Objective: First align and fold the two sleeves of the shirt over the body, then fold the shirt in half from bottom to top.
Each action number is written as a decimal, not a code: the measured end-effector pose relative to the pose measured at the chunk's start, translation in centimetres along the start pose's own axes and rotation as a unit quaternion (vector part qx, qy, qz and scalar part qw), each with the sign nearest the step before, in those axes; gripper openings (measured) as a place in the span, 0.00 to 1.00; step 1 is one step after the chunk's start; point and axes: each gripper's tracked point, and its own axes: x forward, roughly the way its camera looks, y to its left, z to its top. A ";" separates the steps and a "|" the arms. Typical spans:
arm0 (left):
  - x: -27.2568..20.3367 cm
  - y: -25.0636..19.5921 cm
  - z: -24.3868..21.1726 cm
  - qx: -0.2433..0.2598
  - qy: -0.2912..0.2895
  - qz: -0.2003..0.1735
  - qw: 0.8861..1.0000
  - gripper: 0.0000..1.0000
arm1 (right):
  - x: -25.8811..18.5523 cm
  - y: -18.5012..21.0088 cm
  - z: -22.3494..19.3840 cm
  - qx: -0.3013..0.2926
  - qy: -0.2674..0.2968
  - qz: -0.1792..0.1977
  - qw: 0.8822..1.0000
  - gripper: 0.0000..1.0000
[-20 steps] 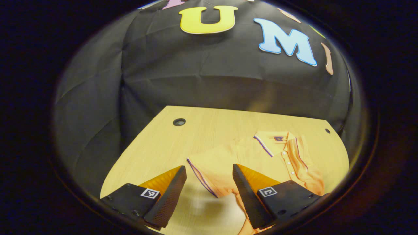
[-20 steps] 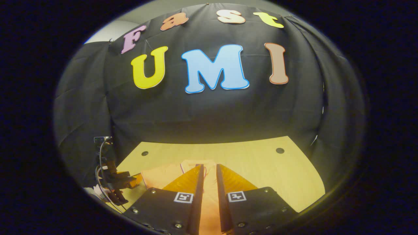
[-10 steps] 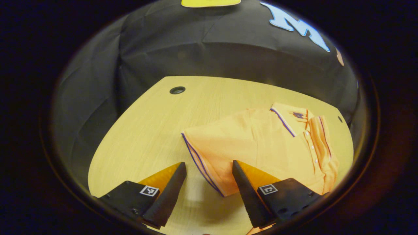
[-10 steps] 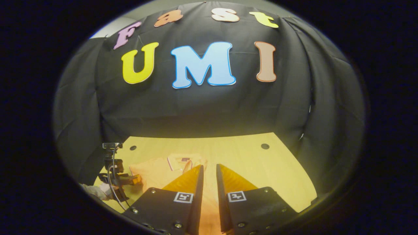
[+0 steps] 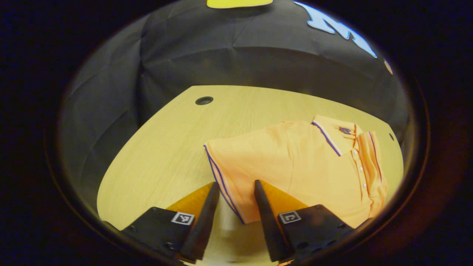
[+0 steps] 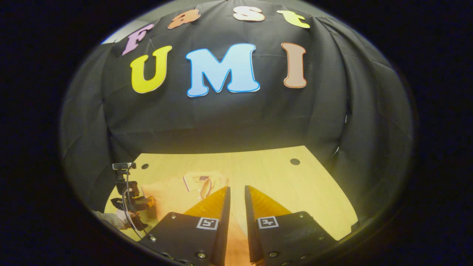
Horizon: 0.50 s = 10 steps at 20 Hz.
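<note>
Left gripper view: my left gripper is partly open astride the sleeve hem, not yet pinching. My right gripper, nearly closed, seems to clamp shirt cloth near me. On the table, sleeves look unfolded; everything remains.

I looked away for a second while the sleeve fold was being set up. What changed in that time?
The left tongs narrowed their gap around the striped cuff of the orange polo shirt's sleeve, but they are not yet shut on it. The right tongs drew away from the collar, so the shirt sits farther off in the right gripper view. They stayed nearly closed, with orange fabric between them. The shirt stayed flat on the table.
</note>
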 end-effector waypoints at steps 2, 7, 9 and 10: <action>0.3 -0.4 0.1 0.002 -0.003 0.006 1.000 0.39 | 0.1 -0.1 0.0 -0.001 0.001 -0.001 1.000 0.22; 0.3 -0.6 0.5 0.019 -0.001 0.009 1.000 0.08 | 0.1 -0.6 -0.5 0.005 0.007 -0.005 1.000 0.24; 0.2 -0.6 0.5 0.039 0.005 0.013 0.999 0.08 | 0.1 -0.9 -0.6 0.008 0.009 -0.008 1.000 0.24; 0.1 -0.6 0.7 0.047 0.006 0.017 0.999 0.09 | 0.2 -1.1 -0.7 0.009 0.010 -0.009 1.000 0.22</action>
